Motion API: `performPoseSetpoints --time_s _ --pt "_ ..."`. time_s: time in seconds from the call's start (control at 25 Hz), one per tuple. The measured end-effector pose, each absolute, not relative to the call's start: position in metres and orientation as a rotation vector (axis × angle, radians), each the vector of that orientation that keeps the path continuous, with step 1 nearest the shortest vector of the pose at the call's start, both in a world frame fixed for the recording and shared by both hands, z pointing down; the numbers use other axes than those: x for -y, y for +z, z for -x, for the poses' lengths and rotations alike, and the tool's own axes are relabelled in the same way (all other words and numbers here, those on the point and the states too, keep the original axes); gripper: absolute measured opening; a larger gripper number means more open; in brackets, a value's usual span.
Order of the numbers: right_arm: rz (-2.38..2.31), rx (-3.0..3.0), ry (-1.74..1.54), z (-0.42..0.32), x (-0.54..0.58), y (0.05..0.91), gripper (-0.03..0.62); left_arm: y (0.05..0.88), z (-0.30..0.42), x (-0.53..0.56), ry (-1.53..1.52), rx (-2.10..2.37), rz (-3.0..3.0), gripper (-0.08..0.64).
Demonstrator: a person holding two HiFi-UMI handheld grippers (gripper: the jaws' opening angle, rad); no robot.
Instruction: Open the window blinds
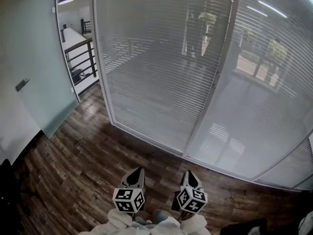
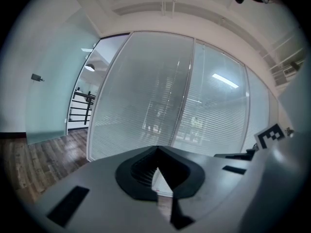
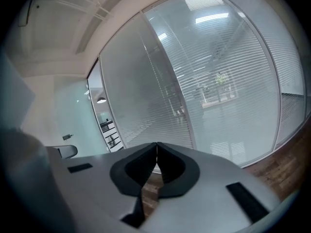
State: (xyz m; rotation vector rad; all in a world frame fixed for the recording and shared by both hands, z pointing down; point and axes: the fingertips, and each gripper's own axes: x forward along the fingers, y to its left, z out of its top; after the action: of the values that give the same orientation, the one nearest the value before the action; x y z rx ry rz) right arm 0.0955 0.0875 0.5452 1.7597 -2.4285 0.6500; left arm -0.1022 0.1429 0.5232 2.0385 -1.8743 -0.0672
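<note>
Blinds point(image 1: 161, 77) hang behind the glass wall ahead, slats lowered across both wide panes — a room shows dimly through them. A pale frame post point(image 1: 213, 77) splits the panes. Dark wood floor point(image 1: 88, 151) runs from the wall's foot back to the two grippers, both well apart from the glass. Left gripper point(image 1: 139, 170) has its jaws pressed together on nothing; right gripper point(image 1: 189, 172) likewise — tips meeting, empty. A frosted door point(image 1: 34, 67) stands at left.
</note>
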Motion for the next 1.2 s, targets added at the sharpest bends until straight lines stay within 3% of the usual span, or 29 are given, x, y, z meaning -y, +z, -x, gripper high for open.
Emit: performPoseSetpoints --time_s 0.56,1.2 --pt "-1.812 2.412 0.668 -0.086 -0.002 0.554 0.012 0.538 0.11 -0.058 -0.038 1.824 -2.078 0.0" --pt "-1.859 2.444 0.652 -0.079 0.179 0.55 0.012 0.544 0.115 0.122 -0.023 1.811 -2.138 0.0"
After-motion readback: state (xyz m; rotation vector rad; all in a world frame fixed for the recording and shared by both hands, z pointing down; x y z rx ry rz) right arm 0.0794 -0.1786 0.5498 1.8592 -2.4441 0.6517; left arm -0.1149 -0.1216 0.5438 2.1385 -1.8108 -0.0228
